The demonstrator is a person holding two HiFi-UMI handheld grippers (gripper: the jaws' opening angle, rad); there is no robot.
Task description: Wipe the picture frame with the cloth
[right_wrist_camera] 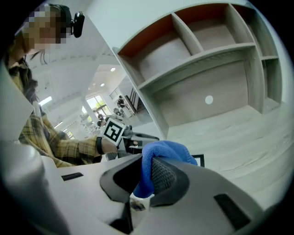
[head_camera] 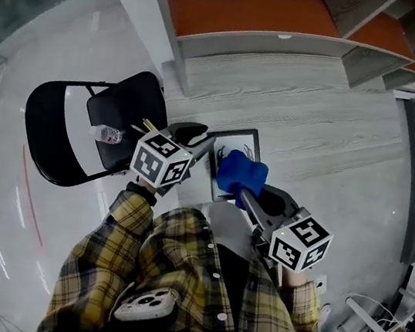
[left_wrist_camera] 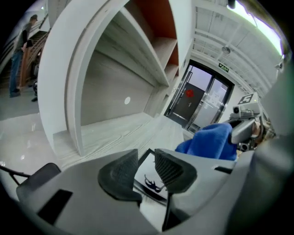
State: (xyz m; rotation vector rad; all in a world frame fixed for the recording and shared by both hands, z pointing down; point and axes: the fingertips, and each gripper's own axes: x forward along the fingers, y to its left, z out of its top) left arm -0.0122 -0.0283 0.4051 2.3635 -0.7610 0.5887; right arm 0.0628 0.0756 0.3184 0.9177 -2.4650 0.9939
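Cloth (right_wrist_camera: 165, 149) is sitting pinched in the right gripper (right_wrist_camera: 148, 160). Its jaws are closing on a fold of the blue fabric, and the rest is bulging out past the tips as a loose wad. The left gripper (left_wrist_camera: 147, 156) is standing wide open with nothing in its grasp. A corner of the picture frame (head_camera: 236, 144) is showing through the gap, but the pads are not pressing on it.

In the head view the picture frame is lying near the centre, apparently flat on the grey wooden floor (head_camera: 317, 116). The cloth is covering its side at about 4 o'clock, and the left gripper is hovering by its corner at about 10 o'clock. A black chair (head_camera: 126, 113) is standing off at 9 o'clock and a shelf unit (head_camera: 248, 7) at 12 o'clock.

The picture frame is looking thin, stiff and light, so a wiping push is likely to make it slide. Its face is probably smooth and possibly breakable, though no view is showing whether it is glazed. The dark rim near a corner is looking like the best place to hold it, leaving the face free. Being soft and limp, the cloth is needing a firm grip low in the wad.
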